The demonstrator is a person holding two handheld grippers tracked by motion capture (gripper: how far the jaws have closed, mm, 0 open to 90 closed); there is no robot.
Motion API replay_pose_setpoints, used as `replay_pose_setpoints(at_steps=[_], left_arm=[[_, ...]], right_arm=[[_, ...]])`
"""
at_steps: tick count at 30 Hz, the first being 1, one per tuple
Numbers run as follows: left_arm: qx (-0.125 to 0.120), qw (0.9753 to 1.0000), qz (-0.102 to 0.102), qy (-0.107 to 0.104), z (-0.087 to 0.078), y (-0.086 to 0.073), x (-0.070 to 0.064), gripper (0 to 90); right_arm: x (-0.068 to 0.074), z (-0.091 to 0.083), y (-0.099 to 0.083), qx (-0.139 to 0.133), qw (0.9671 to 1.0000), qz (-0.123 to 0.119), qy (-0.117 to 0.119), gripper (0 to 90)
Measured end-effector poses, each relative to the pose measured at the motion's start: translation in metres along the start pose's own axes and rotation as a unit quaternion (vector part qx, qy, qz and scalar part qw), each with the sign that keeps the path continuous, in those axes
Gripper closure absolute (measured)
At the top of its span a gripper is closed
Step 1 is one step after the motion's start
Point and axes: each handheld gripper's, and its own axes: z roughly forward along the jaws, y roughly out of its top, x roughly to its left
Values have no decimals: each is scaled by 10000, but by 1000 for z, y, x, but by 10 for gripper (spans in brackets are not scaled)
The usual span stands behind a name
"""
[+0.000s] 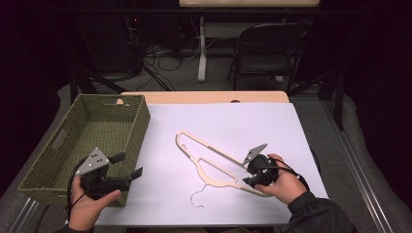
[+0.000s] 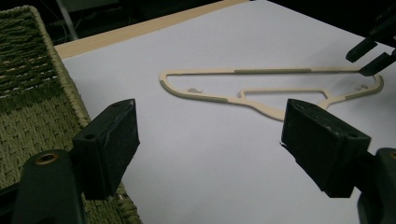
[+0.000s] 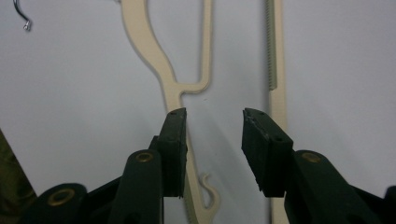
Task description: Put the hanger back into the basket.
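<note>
On white tabletop [image 1: 272,126], right gripper [image 1: 251,170] hovered over hanger [image 1: 214,160], jaws narrowly apart, contact seemingly none; left gripper [image 1: 127,167] gaped wide beside basket [image 1: 48,174].

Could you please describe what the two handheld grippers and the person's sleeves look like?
Both the left gripper and right gripper are black with two blocky black jaws, brass-coloured pivot rings, a grey three-cornered plate with dark dots, and a black cable. The sleeve is dark.

Basket [image 1: 127,127] at table's [image 1: 204,97] left edge; hanger [image 1: 214,162] right of it, on sheet [image 1: 272,131]
</note>
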Motion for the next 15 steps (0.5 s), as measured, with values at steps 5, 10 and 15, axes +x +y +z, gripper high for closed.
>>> replay_pose_setpoints(at_steps=[5, 10, 15], left_arm=[[-10, 10000, -12, 12, -1, 0, 1, 194], [11, 10000, -4, 8, 0, 0, 1, 194], [12, 10000, -5, 12, 1, -1, 1, 195]], right_arm=[[3, 7, 3, 340, 9993, -148, 86, 664], [5, 15, 4, 561, 9977, -324, 180, 682], [6, 21, 5, 701, 9965, -389, 220, 716]])
